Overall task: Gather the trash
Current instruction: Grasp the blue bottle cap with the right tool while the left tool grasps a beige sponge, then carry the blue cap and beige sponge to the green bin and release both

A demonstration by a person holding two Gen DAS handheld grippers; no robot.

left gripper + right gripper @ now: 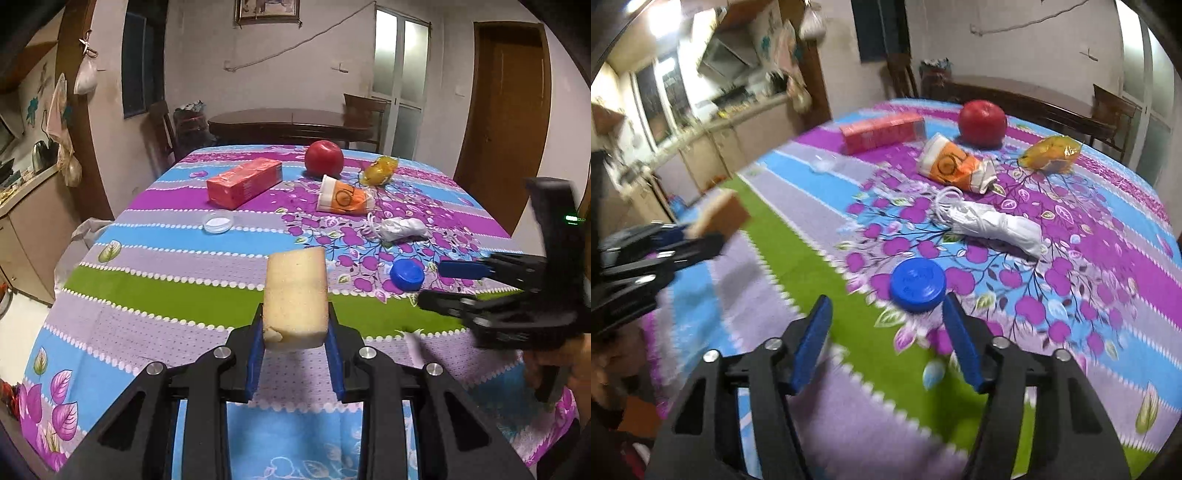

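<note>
On the table [155,295] you are working through the trash: your left claw [295,341] is gripping the sponge [295,299] above the cloth, while your right claw [886,339] is hanging open just short of the blue cap [918,284], likely next: straddle it, then close.

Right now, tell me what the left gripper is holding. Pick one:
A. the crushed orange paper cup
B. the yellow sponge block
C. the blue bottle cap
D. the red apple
B: the left gripper is shut on the yellow sponge block, lifted above the tablecloth, while the blue bottle cap, the crushed orange paper cup and the red apple all lie on the table.
</note>
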